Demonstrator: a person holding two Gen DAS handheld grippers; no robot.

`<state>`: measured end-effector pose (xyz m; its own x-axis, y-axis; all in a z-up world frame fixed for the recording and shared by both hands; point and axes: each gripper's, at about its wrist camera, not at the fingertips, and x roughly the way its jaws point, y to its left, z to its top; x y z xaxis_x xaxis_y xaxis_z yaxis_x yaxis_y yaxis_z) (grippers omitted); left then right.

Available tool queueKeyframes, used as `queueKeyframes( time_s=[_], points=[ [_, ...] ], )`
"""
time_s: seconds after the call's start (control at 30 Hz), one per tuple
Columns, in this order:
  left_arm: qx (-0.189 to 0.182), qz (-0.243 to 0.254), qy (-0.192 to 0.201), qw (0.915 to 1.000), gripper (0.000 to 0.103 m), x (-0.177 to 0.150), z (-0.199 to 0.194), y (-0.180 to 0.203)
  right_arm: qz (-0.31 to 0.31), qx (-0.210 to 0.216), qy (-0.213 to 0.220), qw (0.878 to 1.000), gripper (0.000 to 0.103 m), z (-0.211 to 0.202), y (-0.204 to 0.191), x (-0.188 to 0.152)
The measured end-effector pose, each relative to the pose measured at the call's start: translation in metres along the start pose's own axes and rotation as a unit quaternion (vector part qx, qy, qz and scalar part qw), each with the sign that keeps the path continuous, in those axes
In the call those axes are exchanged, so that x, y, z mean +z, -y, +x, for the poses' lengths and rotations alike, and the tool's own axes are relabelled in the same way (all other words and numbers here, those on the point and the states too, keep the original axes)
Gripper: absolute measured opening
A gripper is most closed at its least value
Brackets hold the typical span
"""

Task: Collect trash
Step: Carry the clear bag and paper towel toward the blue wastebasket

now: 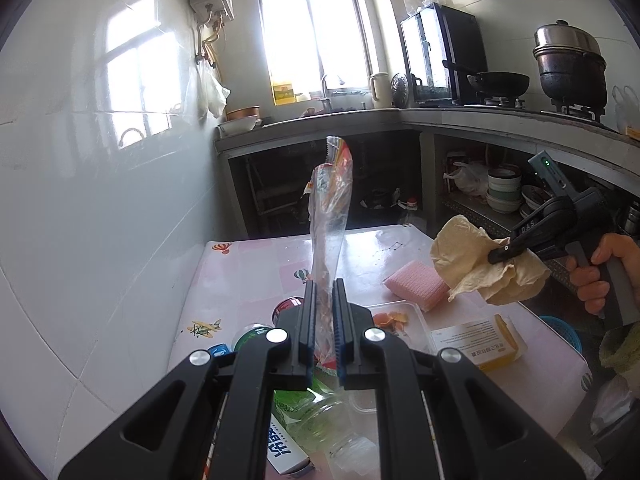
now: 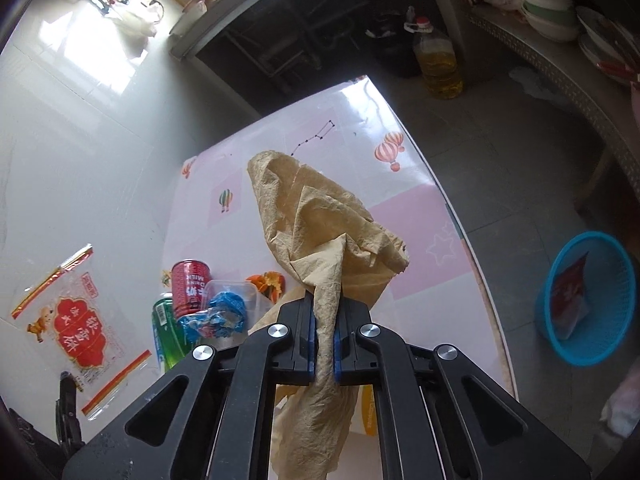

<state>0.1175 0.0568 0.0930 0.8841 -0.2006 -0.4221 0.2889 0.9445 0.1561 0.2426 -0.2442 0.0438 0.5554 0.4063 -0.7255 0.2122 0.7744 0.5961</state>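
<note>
Crumpled tan paper is clamped between the pads of the right hand-held gripper, lifted above the worktop near its right edge. The left hand-held gripper is clamped on a clear plastic wrapper standing upright over the cans and bottles at the worktop's near left corner. A blue basket sits on the floor past the right edge.

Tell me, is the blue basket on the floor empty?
No, the blue basket already holds a red packet leaning against its inner wall.
</note>
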Motion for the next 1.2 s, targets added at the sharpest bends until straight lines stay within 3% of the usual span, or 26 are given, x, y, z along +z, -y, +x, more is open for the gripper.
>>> queueKeyframes(
  time_s=[0.47,0.73,1.0,1.2],
  points=[
    [-0.042,0.008,0.014,0.999,0.007,0.012,-0.003,0.019,0.053,0.029,0.052,0.997,0.005,-0.058,0.04,-0.037],
    [-0.097,0.012,0.021,0.995,0.007,0.025,0.003,0.045,0.099,0.021,0.084,0.991,0.005,-0.079,0.071,-0.057],
    [-0.173,0.023,0.019,0.9845,0.007,0.041,0.012,0.092,0.14,0.006,0.113,0.984,0.005,-0.104,0.109,-0.073],
    [-0.255,0.013,0.0,0.9668,0.007,0.057,0.024,0.139,0.178,-0.013,0.128,0.976,0.005,-0.12,0.147,-0.083]
  ],
)
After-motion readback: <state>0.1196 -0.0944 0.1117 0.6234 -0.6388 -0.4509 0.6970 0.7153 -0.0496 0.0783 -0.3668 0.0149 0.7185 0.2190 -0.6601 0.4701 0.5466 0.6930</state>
